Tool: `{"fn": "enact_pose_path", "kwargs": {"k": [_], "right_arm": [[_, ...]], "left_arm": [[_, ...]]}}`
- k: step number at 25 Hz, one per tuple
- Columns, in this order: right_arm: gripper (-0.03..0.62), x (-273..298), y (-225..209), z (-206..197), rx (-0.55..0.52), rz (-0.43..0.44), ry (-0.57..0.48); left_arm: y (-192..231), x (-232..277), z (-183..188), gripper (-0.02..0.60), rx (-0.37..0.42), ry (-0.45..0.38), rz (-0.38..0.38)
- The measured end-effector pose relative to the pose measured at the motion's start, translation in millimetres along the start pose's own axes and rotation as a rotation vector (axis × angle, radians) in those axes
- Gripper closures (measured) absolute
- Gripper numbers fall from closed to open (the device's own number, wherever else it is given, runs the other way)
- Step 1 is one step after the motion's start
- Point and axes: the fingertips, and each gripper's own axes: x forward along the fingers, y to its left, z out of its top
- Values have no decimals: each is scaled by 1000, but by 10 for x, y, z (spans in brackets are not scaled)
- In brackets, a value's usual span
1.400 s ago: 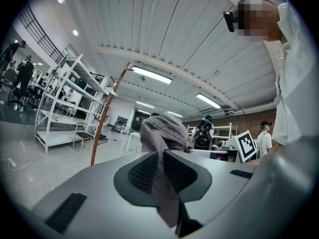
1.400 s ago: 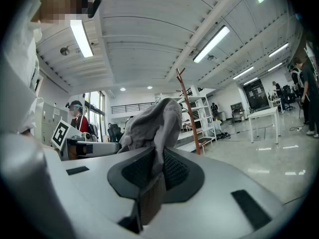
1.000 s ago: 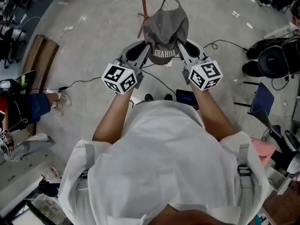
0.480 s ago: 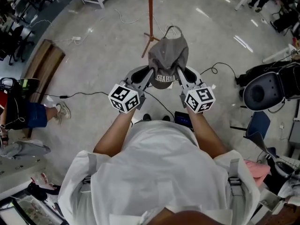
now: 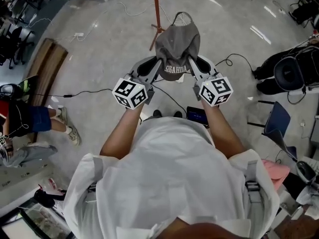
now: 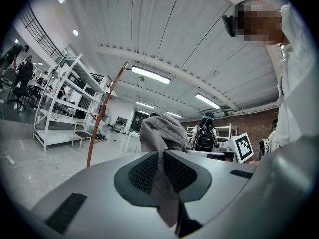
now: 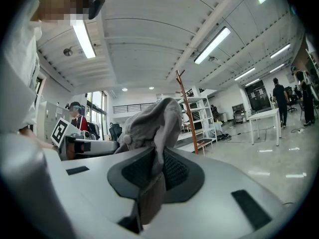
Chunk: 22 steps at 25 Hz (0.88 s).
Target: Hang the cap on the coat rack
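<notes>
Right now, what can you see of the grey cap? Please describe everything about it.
The cap is grey, of soft, crumpled cloth, with white lettering along its near edge, too small to read, and a thin strap loop at its far end. It hangs in the air, held from both sides: the left gripper and the right gripper are each shut on a fold of its cloth. It is not yet on the orange coat rack beyond it.

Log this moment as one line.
left tool: shut on cap | right tool: shut on cap | coat rack: ahead, cap not yet hung
</notes>
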Motion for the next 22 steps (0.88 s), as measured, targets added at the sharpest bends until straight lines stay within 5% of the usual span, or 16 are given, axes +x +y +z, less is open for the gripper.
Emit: {"fn": "enact_pose_path", "kwargs": {"k": [22], "right_arm": [[543,24,-86,-126,37,73,8]], "left_arm": [[8,24,-172,526,-17,8,80]]}}
